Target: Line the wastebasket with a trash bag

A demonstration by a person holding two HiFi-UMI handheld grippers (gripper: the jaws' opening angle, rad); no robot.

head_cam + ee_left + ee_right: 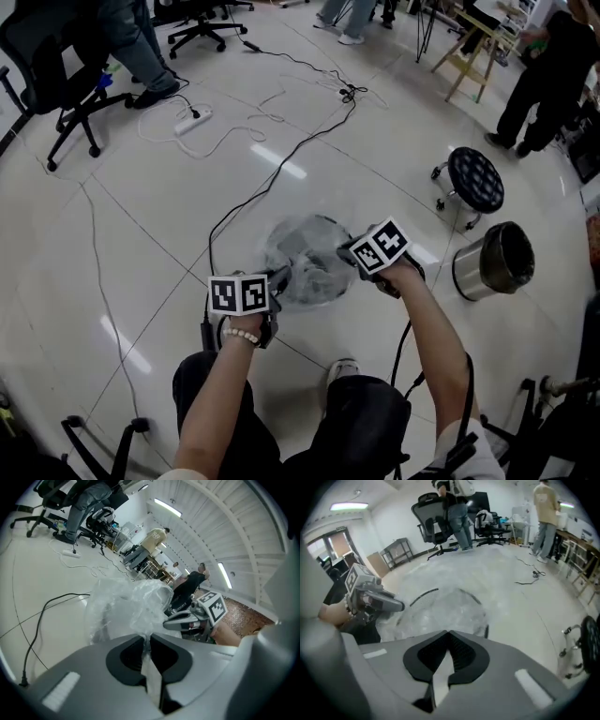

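Right now the trash bag [305, 255] sits low over the floor [141, 216], just ahead of the seated person's knees, strung between the two grippers. Its long axis runs crosswise, from the left gripper [278, 278] up to the right gripper [347, 251]. The loose bulk billows away from the person. Whether its underside touches the tiles I cannot tell.

The bag is thin clear film, crinkled and bunched into a rough puffed oval that catches white glints from the ceiling lights. In the left gripper view the fingers of the left gripper [145, 639] are closed on a twisted fold of the film, which runs down the slot between them. In the right gripper view the fingers of the right gripper [446, 632] meet at the tips with a pale strip of film caught between them. The rest of the film spreads out ahead as a milky haze, and a dark curved line shows through it.

The wastebasket [487, 267] is well apart from the bag, off to the person's right. It is a smooth, shiny steel cylinder with a round, dark mouth. Beyond it stands a stool [475, 178] with a round black dimpled seat. The floor is glossy pale tile, and a thin black cable [281, 169] snakes across it towards the bag. A bead bracelet [242, 335] circles the left wrist.
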